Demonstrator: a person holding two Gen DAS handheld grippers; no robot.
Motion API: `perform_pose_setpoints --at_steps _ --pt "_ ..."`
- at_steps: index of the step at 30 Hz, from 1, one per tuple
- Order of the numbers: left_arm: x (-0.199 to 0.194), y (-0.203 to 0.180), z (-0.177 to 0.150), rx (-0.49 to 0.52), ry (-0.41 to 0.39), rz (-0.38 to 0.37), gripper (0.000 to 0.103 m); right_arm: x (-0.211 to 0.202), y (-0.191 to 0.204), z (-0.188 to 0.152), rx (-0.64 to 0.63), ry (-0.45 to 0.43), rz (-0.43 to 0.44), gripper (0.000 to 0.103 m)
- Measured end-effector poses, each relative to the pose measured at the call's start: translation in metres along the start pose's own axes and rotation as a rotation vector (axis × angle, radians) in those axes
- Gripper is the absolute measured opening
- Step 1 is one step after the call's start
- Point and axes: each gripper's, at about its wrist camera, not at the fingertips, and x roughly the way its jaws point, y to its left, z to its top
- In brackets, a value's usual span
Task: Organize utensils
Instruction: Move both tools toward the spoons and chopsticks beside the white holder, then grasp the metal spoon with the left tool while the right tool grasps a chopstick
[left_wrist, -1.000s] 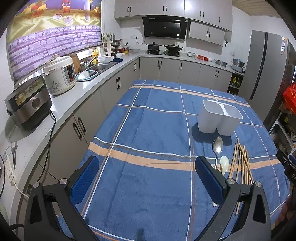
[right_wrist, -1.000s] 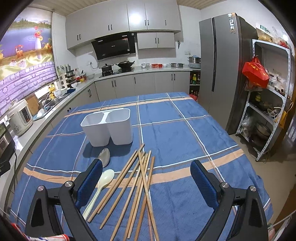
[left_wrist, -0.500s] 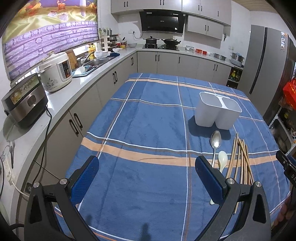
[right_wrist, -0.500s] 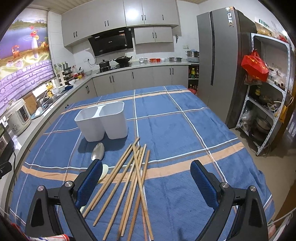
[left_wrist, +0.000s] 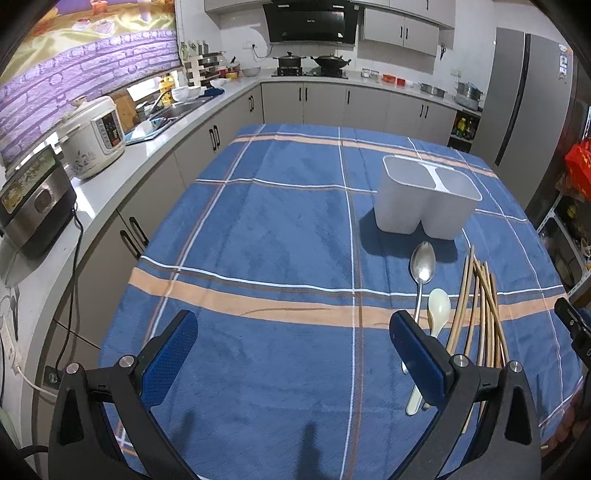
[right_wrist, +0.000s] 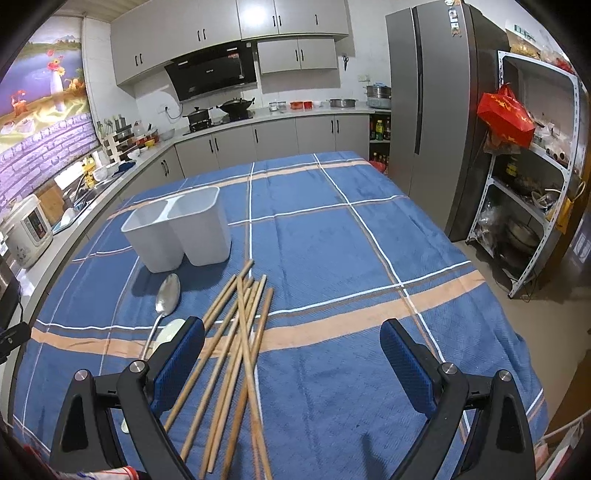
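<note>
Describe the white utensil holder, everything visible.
The white utensil holder looks like smooth matte plastic: two rounded compartments joined side by side under one shared rim with a divider between. Both compartments appear empty. It stands upright on the blue plaid tablecloth, casting a shadow toward the cameras. The metal spoon lies just in front, bowl toward it, apparently not touching; the wooden chopsticks lie nearby, also apart. Neither gripper touches it.

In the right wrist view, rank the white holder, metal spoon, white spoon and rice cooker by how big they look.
1. White holder, clearly largest.
2. Metal spoon, long but thin.
3. Rice cooker, small only because it is far off and cut by the frame edge.
White spoon: mostly hidden behind a right gripper finger, so unranked.
</note>
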Motion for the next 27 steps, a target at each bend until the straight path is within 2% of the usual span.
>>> perform_pose_setpoints --at_steps 7,13,17,21,24,27 --pt "0.024 -0.016 0.006 0.023 0.042 -0.01 0.103 0.015 -0.011 0.001 0.003 0.038 0.0 0.098" --pt "0.049 -0.025 0.023 0.044 0.046 -0.041 0.103 0.03 -0.017 0.008 -0.022 0.083 0.021 0.098" --pt "0.069 -0.041 0.036 0.061 0.084 -0.123 0.103 0.048 -0.016 0.01 -0.036 0.148 0.087 0.097" --pt "0.096 -0.063 0.049 0.065 0.115 -0.247 0.102 0.069 -0.012 0.01 -0.024 0.227 0.169 0.078" --pt "0.119 -0.078 0.055 0.069 0.141 -0.292 0.096 0.082 -0.007 0.011 -0.028 0.284 0.226 0.062" --pt "0.137 -0.087 0.061 0.058 0.182 -0.339 0.09 0.091 0.004 0.014 -0.07 0.318 0.273 0.053"
